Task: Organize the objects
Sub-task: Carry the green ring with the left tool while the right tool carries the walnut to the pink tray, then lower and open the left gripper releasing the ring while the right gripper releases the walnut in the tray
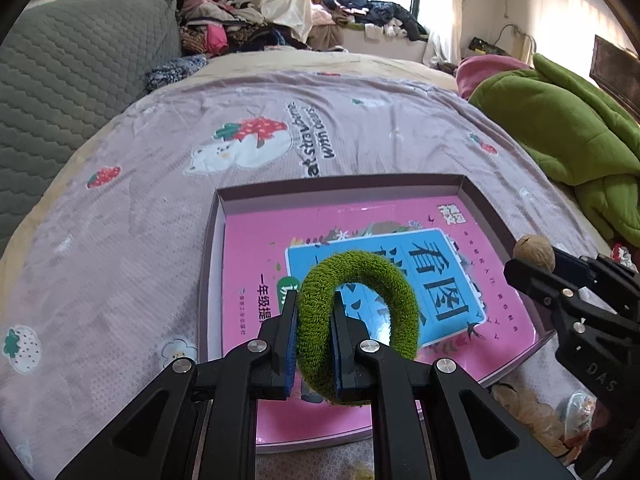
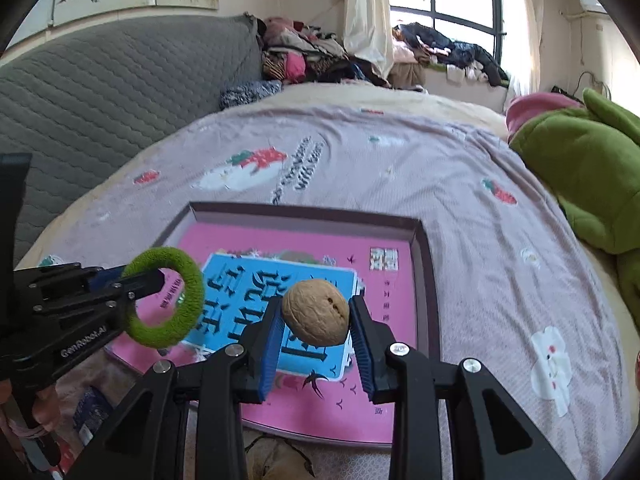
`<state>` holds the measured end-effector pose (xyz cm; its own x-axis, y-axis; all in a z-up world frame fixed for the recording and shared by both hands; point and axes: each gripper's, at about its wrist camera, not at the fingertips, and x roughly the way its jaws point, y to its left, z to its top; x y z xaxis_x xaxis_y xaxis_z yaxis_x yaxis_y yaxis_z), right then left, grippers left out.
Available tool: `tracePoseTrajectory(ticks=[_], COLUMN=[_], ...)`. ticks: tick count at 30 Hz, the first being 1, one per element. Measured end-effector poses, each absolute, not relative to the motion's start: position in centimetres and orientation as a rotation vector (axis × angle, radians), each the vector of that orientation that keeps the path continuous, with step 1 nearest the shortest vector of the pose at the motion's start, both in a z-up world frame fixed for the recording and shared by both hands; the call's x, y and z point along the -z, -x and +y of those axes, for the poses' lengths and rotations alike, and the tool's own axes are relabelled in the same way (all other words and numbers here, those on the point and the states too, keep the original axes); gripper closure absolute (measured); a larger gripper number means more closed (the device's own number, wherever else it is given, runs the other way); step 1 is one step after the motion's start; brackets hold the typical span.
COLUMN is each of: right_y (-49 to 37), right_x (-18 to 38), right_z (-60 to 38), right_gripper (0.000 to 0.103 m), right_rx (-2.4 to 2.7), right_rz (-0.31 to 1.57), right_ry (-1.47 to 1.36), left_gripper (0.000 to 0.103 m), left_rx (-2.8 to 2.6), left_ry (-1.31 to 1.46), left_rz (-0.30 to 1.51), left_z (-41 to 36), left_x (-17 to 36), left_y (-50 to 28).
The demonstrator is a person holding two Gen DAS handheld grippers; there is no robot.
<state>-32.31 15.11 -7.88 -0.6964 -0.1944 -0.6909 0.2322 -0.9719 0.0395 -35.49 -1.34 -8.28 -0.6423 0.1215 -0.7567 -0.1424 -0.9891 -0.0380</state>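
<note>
My left gripper (image 1: 314,312) is shut on a green fuzzy hair tie (image 1: 384,272), holding it above a shallow box (image 1: 216,216) with a pink book (image 1: 256,264) in it. My right gripper (image 2: 316,320) is shut on a walnut (image 2: 316,312) and holds it above the same box (image 2: 424,264). In the left wrist view the right gripper (image 1: 532,264) with the walnut (image 1: 534,252) is at the box's right edge. In the right wrist view the left gripper (image 2: 160,276) with the hair tie (image 2: 188,300) is over the box's left side.
The box lies on a lilac bedsheet (image 1: 120,220) with strawberry prints. A green blanket (image 1: 568,136) lies to the right, a grey quilted headboard (image 1: 60,92) to the left. Small items (image 1: 524,408) lie on the sheet by the box's near right corner.
</note>
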Motion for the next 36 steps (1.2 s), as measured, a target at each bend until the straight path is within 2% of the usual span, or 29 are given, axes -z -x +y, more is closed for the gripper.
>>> tracePoseTrajectory(ticks=[28,31,36], right_y=[34.2,34.2,34.3], right_x=[12.7,12.8,12.8], right_z=[14.3,14.5,14.8], right_gripper=[0.070,0.070,0.069], right_rx=[2.634,2.636,2.641], right_rz=[0.124,0.111,0.107], right_ry=[-1.327,-1.336,-1.346], left_gripper=[0.087,0.085,0.074], left_rx=[-2.666,-2.665,-2.672], left_ry=[1.392,1.409,1.414], left_rz=[0.097,0.108,0.141], left_z=[-0.9,-1.0,-0.8], left_x=[12.2,12.7,12.9], left_y=[36.8,37.0,37.1])
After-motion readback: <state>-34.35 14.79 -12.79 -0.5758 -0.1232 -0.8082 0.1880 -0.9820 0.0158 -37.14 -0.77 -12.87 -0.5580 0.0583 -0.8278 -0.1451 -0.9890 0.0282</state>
